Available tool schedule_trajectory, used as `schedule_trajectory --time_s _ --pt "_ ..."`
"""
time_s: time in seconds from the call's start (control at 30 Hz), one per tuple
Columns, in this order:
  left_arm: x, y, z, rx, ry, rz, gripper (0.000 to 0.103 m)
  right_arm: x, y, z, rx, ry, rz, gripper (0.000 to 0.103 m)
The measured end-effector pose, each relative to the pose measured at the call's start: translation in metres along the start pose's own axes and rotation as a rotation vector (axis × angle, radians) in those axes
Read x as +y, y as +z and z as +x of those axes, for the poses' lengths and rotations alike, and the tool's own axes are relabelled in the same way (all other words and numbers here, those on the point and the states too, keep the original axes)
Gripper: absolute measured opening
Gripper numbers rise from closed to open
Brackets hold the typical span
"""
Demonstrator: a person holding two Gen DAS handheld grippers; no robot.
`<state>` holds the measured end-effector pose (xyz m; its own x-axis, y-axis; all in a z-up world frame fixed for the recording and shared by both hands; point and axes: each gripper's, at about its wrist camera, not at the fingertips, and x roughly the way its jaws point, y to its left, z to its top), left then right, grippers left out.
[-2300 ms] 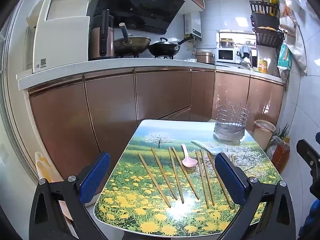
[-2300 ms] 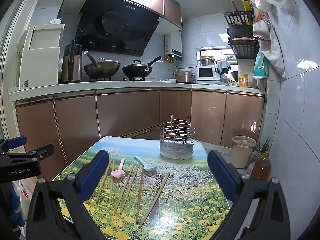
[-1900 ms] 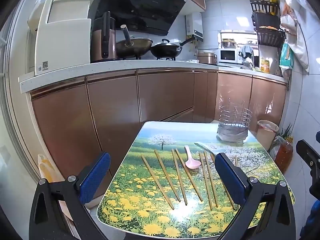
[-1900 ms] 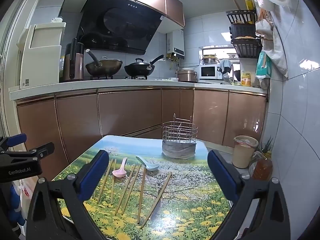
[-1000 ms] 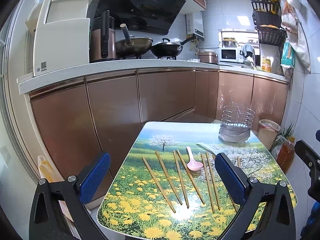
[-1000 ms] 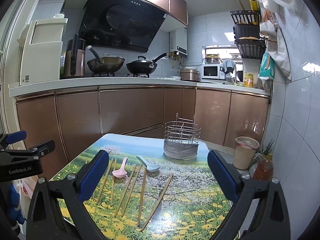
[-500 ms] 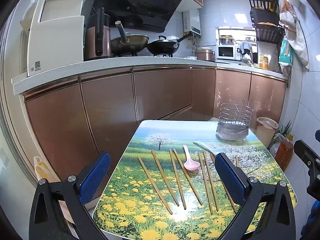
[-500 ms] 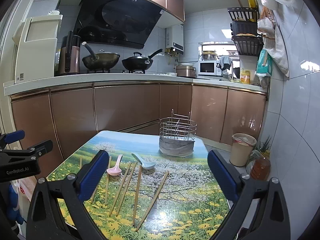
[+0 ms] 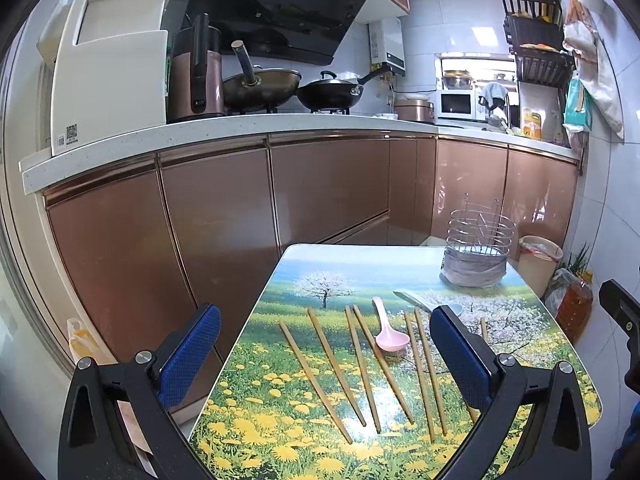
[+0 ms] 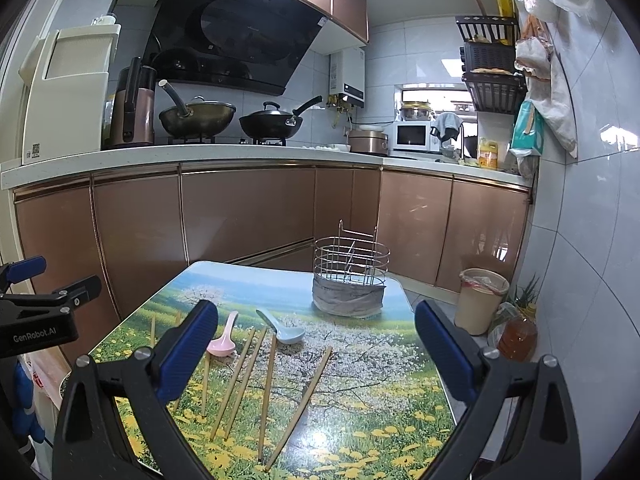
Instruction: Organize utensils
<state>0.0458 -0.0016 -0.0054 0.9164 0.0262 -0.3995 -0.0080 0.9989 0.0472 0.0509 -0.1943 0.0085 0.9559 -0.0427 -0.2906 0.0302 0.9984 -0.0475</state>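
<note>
- Long wooden chopsticks [image 9: 362, 364] lie loose, fanned across the flower-printed tabletop [image 9: 280, 432]; a pink plastic soup spoon [image 9: 387, 332] rests among them, and a pale blue soup spoon [image 10: 280, 328] lies just beyond
- A round wire utensil holder on a grey base [image 10: 349, 280] stands upright at the table's far end, well apart from the chopsticks; it looks empty
- The left gripper [image 9: 324, 356] and right gripper [image 10: 316, 348] hover above the near edge, jaws spread wide, holding nothing
- Advice: take one chopstick near its middle, across its length; lift it level, then tip it upright over the holder
</note>
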Motion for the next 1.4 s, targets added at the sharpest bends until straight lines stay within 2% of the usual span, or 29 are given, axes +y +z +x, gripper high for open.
schedule_trajectory --time_s 0.33,0.73,0.97,1.1,1.27,1.33,1.4 --pt "-0.001 0.001 0.018 0.027 -0.007 0.008 0.103 -0.002 0.001 0.016 0.023 0.006 0.003 0.1" --pt "-0.007 -0.003 0.048 0.09 -0.024 0.027 0.103 -0.008 -0.002 0.045 0.103 -0.002 0.039 0.1" --pt "0.024 0.033 0.059 0.099 -0.015 0.01 0.103 -0.022 0.023 0.056 0.146 0.006 0.056 0.1" --pt "0.051 0.052 0.08 0.146 0.021 -0.01 0.103 -0.031 0.039 0.067 0.188 -0.009 0.07 0.099" --pt "0.067 0.056 0.107 0.228 0.01 -0.031 0.102 -0.04 0.049 0.086 0.24 -0.008 0.048 0.098" --pt "0.068 0.052 0.12 0.274 -0.005 -0.035 0.099 -0.042 0.049 0.094 0.264 0.008 0.05 0.098" --pt "0.065 0.048 0.134 0.326 -0.036 -0.039 0.091 -0.045 0.048 0.103 0.295 0.031 0.064 0.097"
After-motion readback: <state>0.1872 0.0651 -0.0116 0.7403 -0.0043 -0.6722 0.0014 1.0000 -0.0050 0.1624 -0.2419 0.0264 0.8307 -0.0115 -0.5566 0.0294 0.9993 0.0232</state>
